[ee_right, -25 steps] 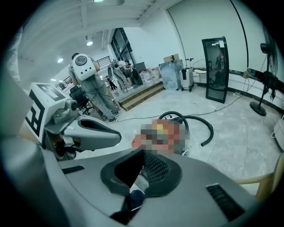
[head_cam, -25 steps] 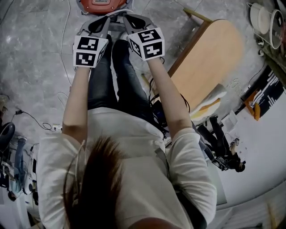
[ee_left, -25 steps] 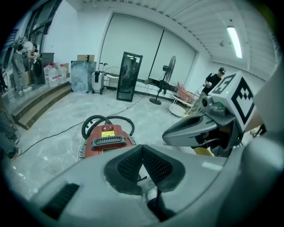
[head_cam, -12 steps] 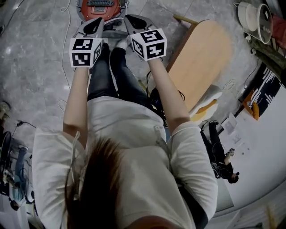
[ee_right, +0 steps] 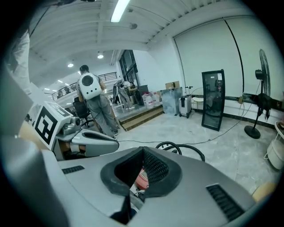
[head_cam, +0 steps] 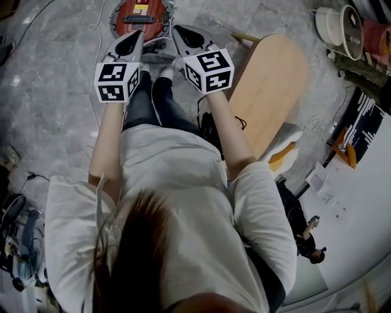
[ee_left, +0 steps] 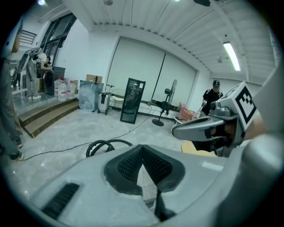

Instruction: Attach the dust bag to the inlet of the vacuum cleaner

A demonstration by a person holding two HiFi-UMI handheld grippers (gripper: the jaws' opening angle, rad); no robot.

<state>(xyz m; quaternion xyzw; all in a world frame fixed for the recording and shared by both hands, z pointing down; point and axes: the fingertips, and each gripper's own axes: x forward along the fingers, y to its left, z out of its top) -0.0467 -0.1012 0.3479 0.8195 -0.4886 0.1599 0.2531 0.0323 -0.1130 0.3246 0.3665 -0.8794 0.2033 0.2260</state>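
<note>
floor (head_cam: 49, 92): grey marble | vacuum cleaner (head_cam: 139, 14) ahead | left claw (ee_left: 142, 148), right claw (ee_right: 143, 150): closed, empty

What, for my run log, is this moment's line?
left gripper shut, empty; right gripper shut, empty; vacuum cleaner ahead on floor

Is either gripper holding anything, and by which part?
Nothing is held. The left gripper and right gripper both show jaws closed tip to tip, empty; the round red vacuum cleaner sits on the floor ahead.

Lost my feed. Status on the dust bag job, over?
Left gripper shut, empty. Right gripper shut, empty. Red vacuum cleaner on floor ahead; dust bag not in view. Nothing seen blocking.
</note>
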